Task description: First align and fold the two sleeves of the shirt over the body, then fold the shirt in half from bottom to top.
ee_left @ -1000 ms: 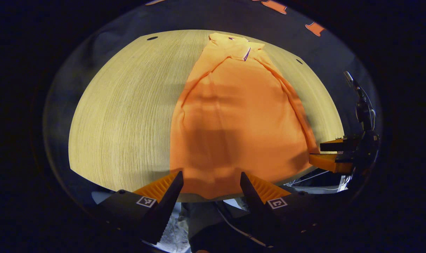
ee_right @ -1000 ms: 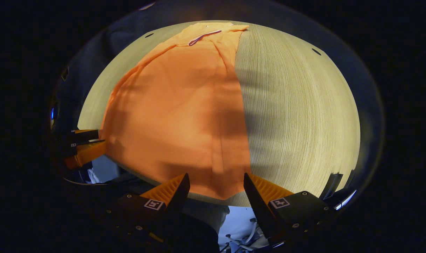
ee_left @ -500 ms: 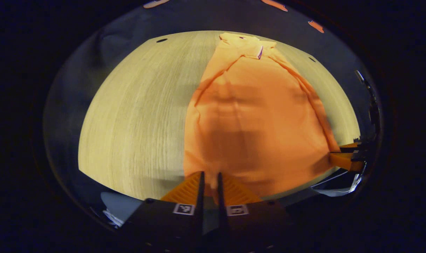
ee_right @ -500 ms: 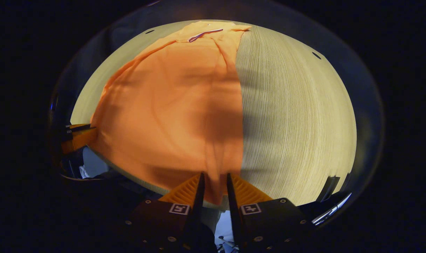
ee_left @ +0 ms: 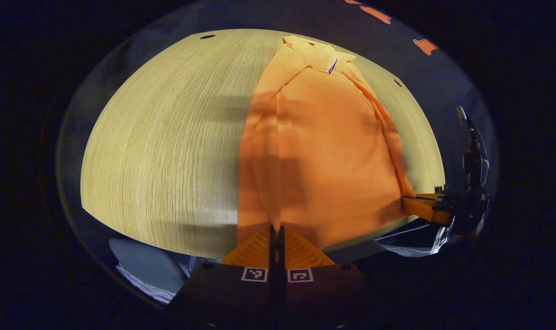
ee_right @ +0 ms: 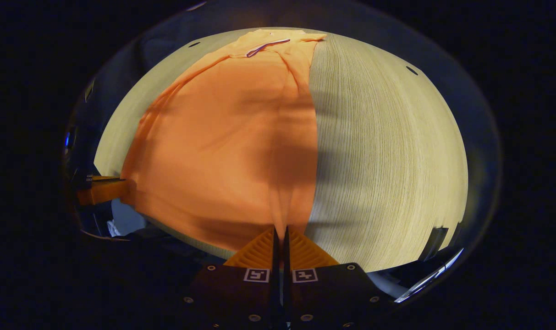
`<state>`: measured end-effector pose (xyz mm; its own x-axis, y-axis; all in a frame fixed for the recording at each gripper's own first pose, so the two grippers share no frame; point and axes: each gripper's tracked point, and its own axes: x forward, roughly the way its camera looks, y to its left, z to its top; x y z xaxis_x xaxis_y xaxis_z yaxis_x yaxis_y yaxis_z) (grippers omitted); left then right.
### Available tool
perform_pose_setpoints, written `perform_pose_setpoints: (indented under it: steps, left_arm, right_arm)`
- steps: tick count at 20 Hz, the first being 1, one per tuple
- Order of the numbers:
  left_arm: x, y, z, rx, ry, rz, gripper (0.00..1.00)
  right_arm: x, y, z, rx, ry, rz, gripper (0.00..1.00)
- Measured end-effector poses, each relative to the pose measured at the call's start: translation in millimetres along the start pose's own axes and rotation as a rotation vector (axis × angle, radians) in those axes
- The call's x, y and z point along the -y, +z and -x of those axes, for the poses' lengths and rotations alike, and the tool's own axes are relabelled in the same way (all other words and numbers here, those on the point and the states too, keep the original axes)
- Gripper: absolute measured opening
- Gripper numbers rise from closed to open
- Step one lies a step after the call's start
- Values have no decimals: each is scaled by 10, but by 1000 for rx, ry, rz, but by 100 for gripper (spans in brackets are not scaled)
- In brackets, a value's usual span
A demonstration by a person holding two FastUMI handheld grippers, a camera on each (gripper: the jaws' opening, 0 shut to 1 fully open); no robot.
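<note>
Now both the left claw (ee_left: 276, 228) and right claw (ee_right: 280, 229) are clamped on the orange shirt's (ee_left: 323, 151) hem at six o'clock on the surface (ee_left: 167, 137).

Count: one shirt (ee_left: 323, 151) with one collar (ee_left: 321, 57); one worktop (ee_left: 167, 137); two grippers, left (ee_left: 276, 229) and right (ee_right: 280, 231); two small dark holes in the worktop, one (ee_left: 207, 36) far left, one (ee_left: 397, 83) far right.
</note>
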<state>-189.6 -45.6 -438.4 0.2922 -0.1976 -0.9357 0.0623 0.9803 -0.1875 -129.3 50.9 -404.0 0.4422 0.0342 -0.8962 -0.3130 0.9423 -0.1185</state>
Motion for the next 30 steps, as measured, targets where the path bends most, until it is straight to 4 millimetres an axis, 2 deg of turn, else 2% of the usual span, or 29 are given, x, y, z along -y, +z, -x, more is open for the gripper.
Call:
perform_pose_setpoints:
  steps: [4,6,11,14,16,18,20,22,23,24,26,27,29,30]
  left_arm:
    - [65,104,75,10,0,13,1]
    - [144,240,167,30,-12,9,1]
    - [381,615,442,92,-74,16,1]
    - [416,797,517,115,-88,13,1]
    - [391,759,472,97,-82,5,1]
    - [423,498,425,21,-110,24,1]
    - [488,340,353,-10,-119,59,0]
    - [525,278,283,-29,-92,54,67]
    - [609,273,224,-20,-81,57,100]
    - [610,317,288,-2,-67,60,100]
    - [586,351,131,15,-18,76,98]
    - [588,327,26,7,5,95,100]
    - [601,237,-213,-8,35,114,98]
    - [521,246,-213,9,106,88,98]
  right_arm:
    - [16,13,27,3,31,-81,4]
    - [10,89,149,15,49,-94,4]
    - [61,548,531,102,59,-84,4]
    - [78,801,696,144,66,-83,4]
    - [81,829,688,150,57,-62,4]
    - [72,694,619,110,58,-51,4]
    - [31,560,572,85,74,-60,4]
    - [79,483,565,78,70,-60,4]
    - [88,455,558,76,72,-62,4]
    - [111,428,559,75,74,-64,4]
    - [154,386,560,74,82,-72,4]
    - [175,367,553,73,86,-77,4]
    - [224,312,550,64,90,-78,4]
    - [259,305,549,62,88,-74,4]
